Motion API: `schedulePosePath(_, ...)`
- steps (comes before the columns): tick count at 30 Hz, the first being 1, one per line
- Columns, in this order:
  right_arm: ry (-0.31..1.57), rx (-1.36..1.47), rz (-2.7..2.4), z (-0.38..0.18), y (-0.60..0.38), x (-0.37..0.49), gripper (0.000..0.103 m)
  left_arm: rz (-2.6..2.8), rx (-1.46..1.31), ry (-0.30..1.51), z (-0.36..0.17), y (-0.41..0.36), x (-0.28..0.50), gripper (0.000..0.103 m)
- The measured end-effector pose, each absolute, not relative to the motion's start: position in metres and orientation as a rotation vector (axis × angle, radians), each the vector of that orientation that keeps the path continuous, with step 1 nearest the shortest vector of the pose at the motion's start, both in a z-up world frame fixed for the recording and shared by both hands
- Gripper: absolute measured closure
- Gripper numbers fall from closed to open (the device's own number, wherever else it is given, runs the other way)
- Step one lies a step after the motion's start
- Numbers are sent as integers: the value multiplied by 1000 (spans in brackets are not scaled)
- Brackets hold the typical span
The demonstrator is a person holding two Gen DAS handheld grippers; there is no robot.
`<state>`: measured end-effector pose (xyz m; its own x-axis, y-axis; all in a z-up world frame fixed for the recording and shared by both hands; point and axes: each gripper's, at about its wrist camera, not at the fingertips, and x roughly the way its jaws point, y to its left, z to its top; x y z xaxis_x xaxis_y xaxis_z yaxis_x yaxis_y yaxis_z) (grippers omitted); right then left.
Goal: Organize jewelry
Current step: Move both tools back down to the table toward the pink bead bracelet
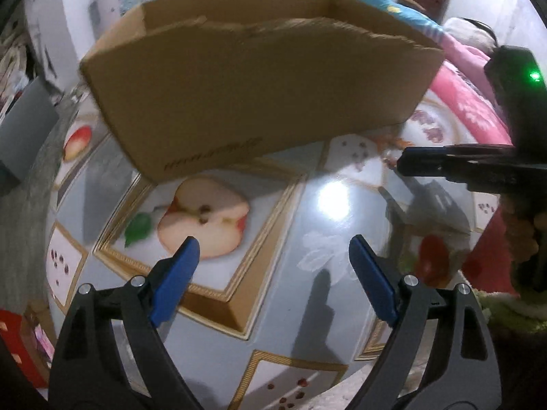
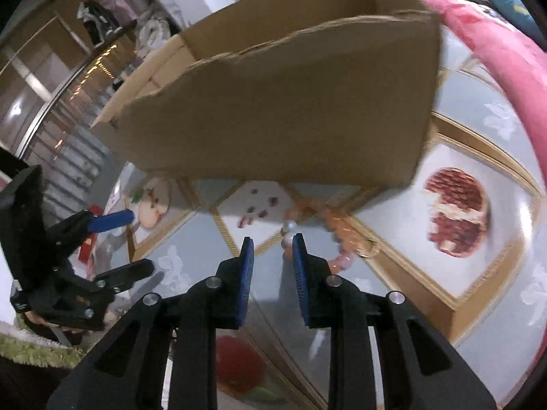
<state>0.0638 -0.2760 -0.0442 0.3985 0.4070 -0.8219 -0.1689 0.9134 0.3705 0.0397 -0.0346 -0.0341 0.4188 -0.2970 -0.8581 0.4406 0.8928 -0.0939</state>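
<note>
An open cardboard box (image 1: 259, 92) stands on the fruit-print table cover (image 1: 307, 212); it also fills the top of the right wrist view (image 2: 290, 109). A pinkish-orange bead bracelet (image 2: 342, 235) with pale pearl beads lies on the cover just in front of the box. My right gripper (image 2: 272, 242) hovers just short of it, jaws partly open with nothing between them; it enters the left wrist view from the right (image 1: 407, 160). A blurred bit of the bracelet (image 1: 393, 147) shows near it. My left gripper (image 1: 273, 249) is wide open and empty over the cover.
A pink quilt (image 2: 495, 27) and a blue patterned cloth (image 1: 393, 7) lie behind and right of the box. A grey block (image 1: 24, 136) sits at the left edge. Green fluffy fabric (image 2: 34, 348) borders the table's near side. Cabinets and shelving (image 2: 68, 85) stand far left.
</note>
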Motion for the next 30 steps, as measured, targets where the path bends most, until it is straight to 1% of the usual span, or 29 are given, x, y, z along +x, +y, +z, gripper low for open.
schedulePosePath(9,1137,408,581,-55,-237,69,76,-413,111,1065,-43,-9,39,18)
schedulePosePath(14,1110,424,683,-45,-219,62,75,-399,140,1054,-43,-10,37,18)
schedulePosePath(16,1090,394,658,-38,-222,56,69,-393,158,1052,-44,-12,35,17)
schedulePosePath(20,1061,357,546,-27,-251,45,62,-379,195,1052,-46,-19,34,14)
schedulePosePath(23,1035,297,374,-17,-282,32,51,-366,213,1050,-47,-25,34,12)
schedulePosePath(24,1028,275,320,-13,-289,31,44,-363,209,1053,-47,-24,34,11)
schedulePosePath(25,1024,245,255,-12,-298,29,40,-360,208,1054,-47,-25,35,10)
schedulePosePath(27,1025,152,113,-11,-308,25,37,-354,207,1056,-48,-27,37,8)
schedulePosePath(28,1029,97,36,-13,-312,24,34,-351,205,1055,-49,-28,37,8)
schedulePosePath(30,1041,54,-26,-19,-316,25,32,-345,203,1055,-48,-32,38,8)
